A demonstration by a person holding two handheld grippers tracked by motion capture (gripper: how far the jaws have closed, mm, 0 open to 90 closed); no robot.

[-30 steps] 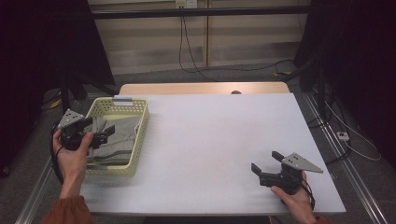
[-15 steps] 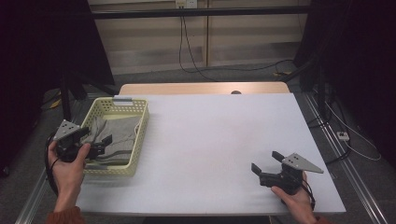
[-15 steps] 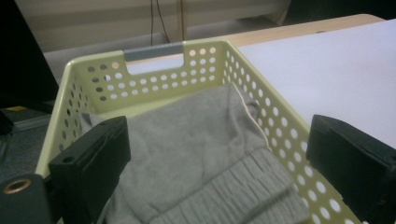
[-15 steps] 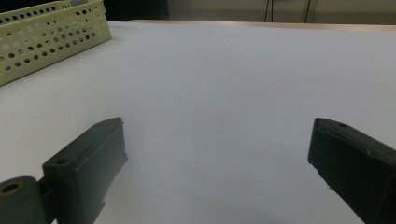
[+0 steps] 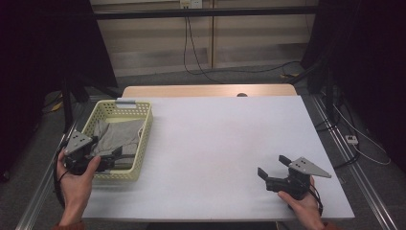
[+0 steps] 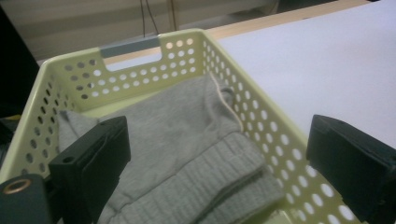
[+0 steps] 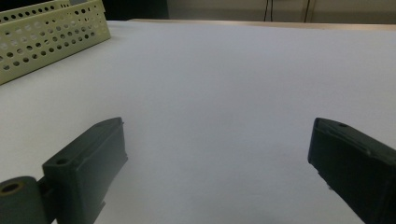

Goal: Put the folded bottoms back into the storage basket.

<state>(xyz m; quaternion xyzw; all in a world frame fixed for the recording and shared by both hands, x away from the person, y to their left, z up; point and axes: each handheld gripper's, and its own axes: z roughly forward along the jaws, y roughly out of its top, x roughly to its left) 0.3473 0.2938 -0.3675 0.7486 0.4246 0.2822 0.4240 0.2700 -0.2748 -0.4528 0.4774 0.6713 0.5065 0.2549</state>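
A white table [image 5: 225, 143] is seen, and at its left edge stands a yellow perforated basket [image 5: 143, 134] in which a folded grey garment [image 6: 187, 149] is laid. The garment is judged soft, light and limp, so it is best taken at the thick ribbed fold nearest the left gripper [image 6: 215, 158]. The jaws of this gripper are spread wide and hold nothing, 1 inside the basket and 1 outside its wall, and the right gripper [image 5: 274, 171] is also held wide open and empty above the bare table.

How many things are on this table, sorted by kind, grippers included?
Baskets: 1, the pale yellow basket
Garments: 1, the folded grey garment inside it
Grippers: 2, the left gripper and the right gripper, both with jaws open
Total: 4
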